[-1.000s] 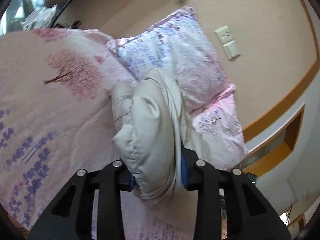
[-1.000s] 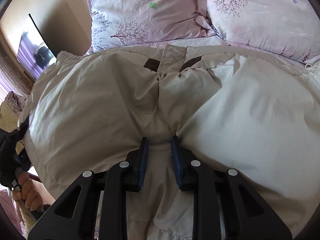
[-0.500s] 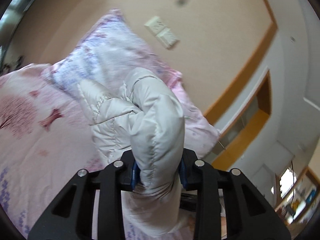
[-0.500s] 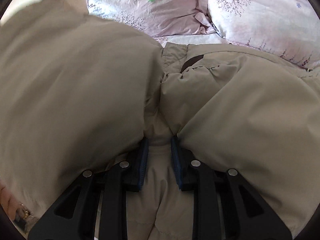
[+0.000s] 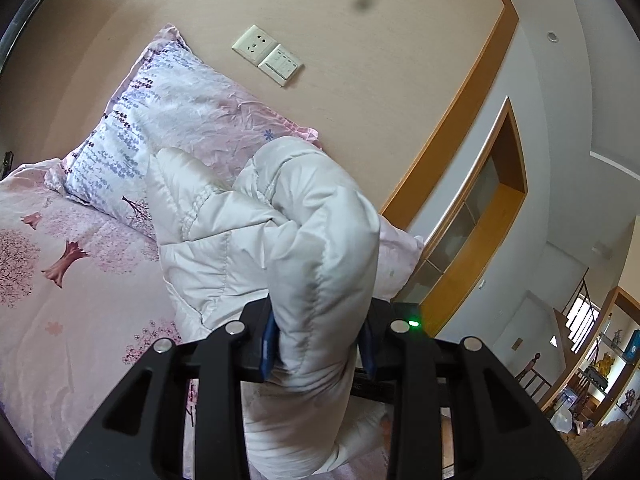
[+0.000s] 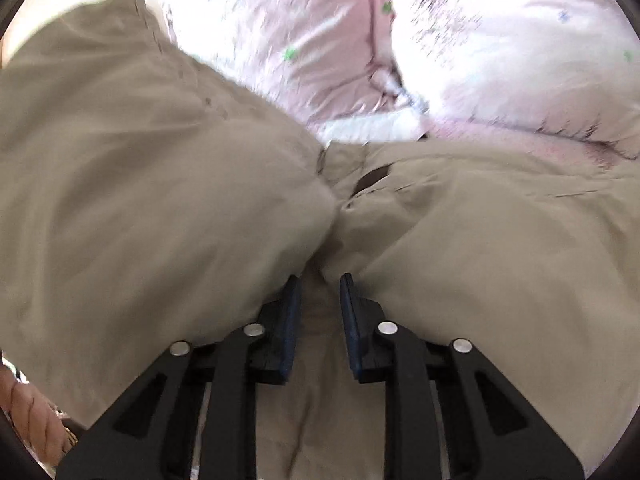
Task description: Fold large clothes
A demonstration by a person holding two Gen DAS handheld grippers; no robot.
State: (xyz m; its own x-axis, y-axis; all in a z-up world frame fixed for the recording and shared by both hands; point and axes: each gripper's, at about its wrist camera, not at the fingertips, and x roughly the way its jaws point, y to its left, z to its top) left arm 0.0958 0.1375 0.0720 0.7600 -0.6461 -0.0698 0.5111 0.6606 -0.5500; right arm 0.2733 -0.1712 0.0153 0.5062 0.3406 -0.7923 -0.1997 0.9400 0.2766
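Left tongs: clamped on a thick padded fold of the jacket. The fabric bulges above the blue pads and hangs below them. In this view the jacket reads pale cream-white, quilted, with a stitched seam across the gripped roll. The held part is raised above the bed; a further lobe of it stands up to the left, in front of the pillow.

Right tongs: jaws narrowly apart and noted as having just been closing. A ridge of jacket fabric lies between the pads. Whether the pads press on it cannot be told; dark gaps are seen on both sides of the ridge. In this view the jacket is seen as beige, spread wide across the bed, with two large puffed masses meeting at a crease just ahead of the tongs. A small dark patch is seen at the crease. The view is motion-blurred.

Two pink pillows are seen beyond the jacket, at the head of the bed. A hand is seen at the lower left edge of the right view.

Wall sockets are seen above the pillow. Wooden trim and a recessed niche are seen at right; its contents cannot be made out.
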